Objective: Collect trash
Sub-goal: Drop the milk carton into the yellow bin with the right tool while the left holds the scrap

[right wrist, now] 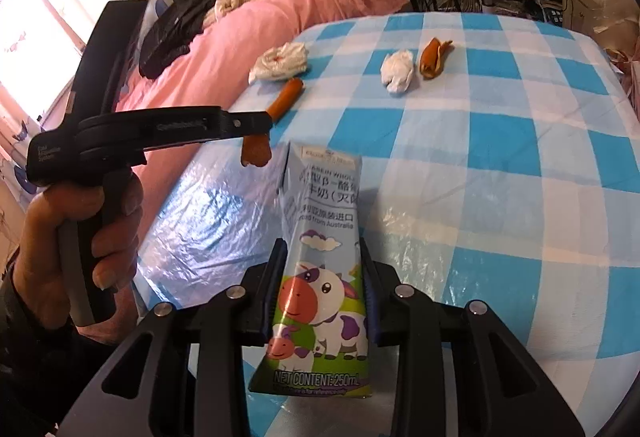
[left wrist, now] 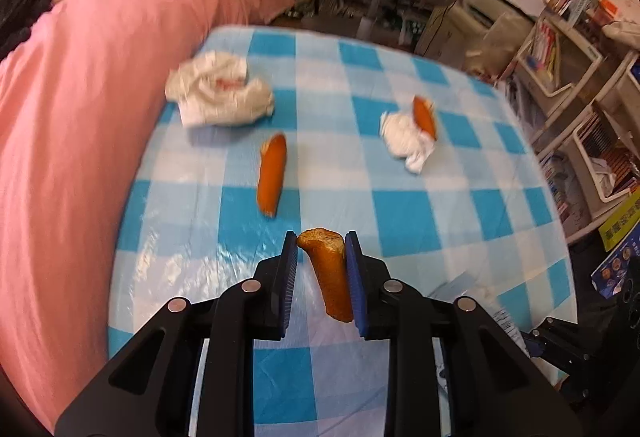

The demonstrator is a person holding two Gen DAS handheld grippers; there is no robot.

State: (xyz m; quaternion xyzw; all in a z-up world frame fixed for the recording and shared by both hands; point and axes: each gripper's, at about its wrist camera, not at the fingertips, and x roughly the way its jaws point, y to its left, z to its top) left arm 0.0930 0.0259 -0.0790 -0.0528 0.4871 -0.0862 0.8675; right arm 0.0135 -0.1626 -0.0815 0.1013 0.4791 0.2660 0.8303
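Far left, a soft pink quilt (left wrist: 80, 125) bulges along the edge of the glossy blue-and-white checked tablecloth (left wrist: 420, 221). Next on the cloth, a crumpled white tissue (left wrist: 220, 95), creased and lumpy. Beside it lies a smooth orange peel strip (left wrist: 273, 177), long and curved. Centre now: the left gripper (left wrist: 320, 269) pinches a rough, curled peel (left wrist: 328, 273) between its ribbed blue pads, lifted clear of the cloth. Further right, a tight white wad (left wrist: 406, 141) touches another orange peel piece (left wrist: 425, 115). From the right wrist view, a hand (right wrist: 80, 233) grips the left tool's black handle, and the right gripper (right wrist: 324, 277) clamps a slim, boxy milk carton (right wrist: 320, 257), glossy, printed with a cartoon cow, held over the cloth.
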